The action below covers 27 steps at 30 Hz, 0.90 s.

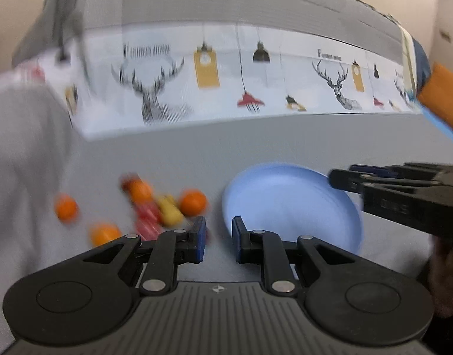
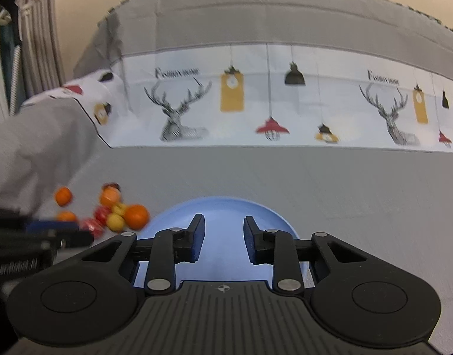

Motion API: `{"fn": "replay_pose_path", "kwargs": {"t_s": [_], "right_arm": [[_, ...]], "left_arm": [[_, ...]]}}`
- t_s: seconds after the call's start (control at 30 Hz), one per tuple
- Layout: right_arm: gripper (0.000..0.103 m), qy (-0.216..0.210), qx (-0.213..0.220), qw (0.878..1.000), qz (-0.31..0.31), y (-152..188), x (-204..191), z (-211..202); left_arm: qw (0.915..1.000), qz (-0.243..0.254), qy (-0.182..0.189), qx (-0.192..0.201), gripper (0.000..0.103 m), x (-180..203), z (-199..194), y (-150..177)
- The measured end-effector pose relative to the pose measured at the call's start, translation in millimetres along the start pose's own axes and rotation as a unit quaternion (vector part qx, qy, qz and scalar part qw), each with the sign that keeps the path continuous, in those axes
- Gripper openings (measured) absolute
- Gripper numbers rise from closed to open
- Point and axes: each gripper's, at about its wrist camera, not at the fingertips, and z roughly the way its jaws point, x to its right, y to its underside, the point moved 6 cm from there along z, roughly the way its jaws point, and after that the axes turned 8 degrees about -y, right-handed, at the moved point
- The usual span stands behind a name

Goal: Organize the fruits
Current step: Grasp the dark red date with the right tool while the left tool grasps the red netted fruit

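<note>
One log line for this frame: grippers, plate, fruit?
left gripper: empty | right gripper: empty, over blue plate | plate: bare | fruit pile: beside plate

Soft, even indoor light is filling both views, no hard shadows or glare. Left wrist view is smearing with motion blur, worst on the fruits (image 1: 155, 207) at 8 o'clock. Right view is staying sharper. Fisheye is bending edges, corners vignetting dark.

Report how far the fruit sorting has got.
Done: nothing visible; the blue plate is empty. In hand: nothing; the left claw and right claw have narrow gaps with no fruit between the fingers. Left: the whole pile of fruit, orange, red and yellow, lies on the grey surface beside the plate.
</note>
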Motion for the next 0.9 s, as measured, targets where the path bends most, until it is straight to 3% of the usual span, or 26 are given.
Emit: {"fn": "replay_pose_path", "kwargs": {"t_s": [0.07,0.17,0.23,0.33,0.47,0.57,0.67,0.77,0.9], "right_arm": [[0.030,-0.008,0.005,1.000,0.000,-4.8,-8.4,-3.3],[0.031,-0.020,0.004,1.000,0.005,-10.3,-19.4,-5.1],[0.031,-0.025,0.003,1.000,0.007,-13.5,-27.0,-4.9],[0.030,-0.036,0.005,0.999,0.005,-16.7,-40.3,-4.3],[0.030,-0.059,-0.004,0.998,-0.010,-12.4,-58.7,4.3],[0.030,-0.069,-0.013,0.997,-0.034,-5.4,-68.0,12.6],[0.030,-0.082,-0.026,0.995,-0.053,2.2,-74.4,24.1],[0.031,-0.094,-0.037,0.991,-0.087,8.8,-82.9,40.3],[0.031,-0.103,-0.051,0.985,-0.128,13.1,-93.5,62.7]], "left_arm": [[0.9960,0.069,-0.038,0.042,0.021,-8.2,-4.0,-10.2],[0.9785,0.161,-0.089,0.093,0.021,-17.5,-5.0,-4.2],[0.9862,0.112,-0.081,0.092,0.022,-34.8,-8.7,-5.2],[0.9898,0.027,-0.091,0.106,0.022,-62.3,-23.9,-10.4],[0.9953,-0.023,-0.050,0.080,0.022,-75.8,-27.8,-8.8],[0.9969,-0.066,-0.021,0.038,0.022,-89.5,-16.9,-6.0],[0.9925,-0.121,-0.002,-0.020,0.022,-104.2,6.0,-2.1],[0.9880,-0.142,0.005,-0.061,0.021,-107.9,26.3,0.9],[0.9896,-0.117,0.015,-0.083,0.022,-95.2,40.2,2.3]]}}
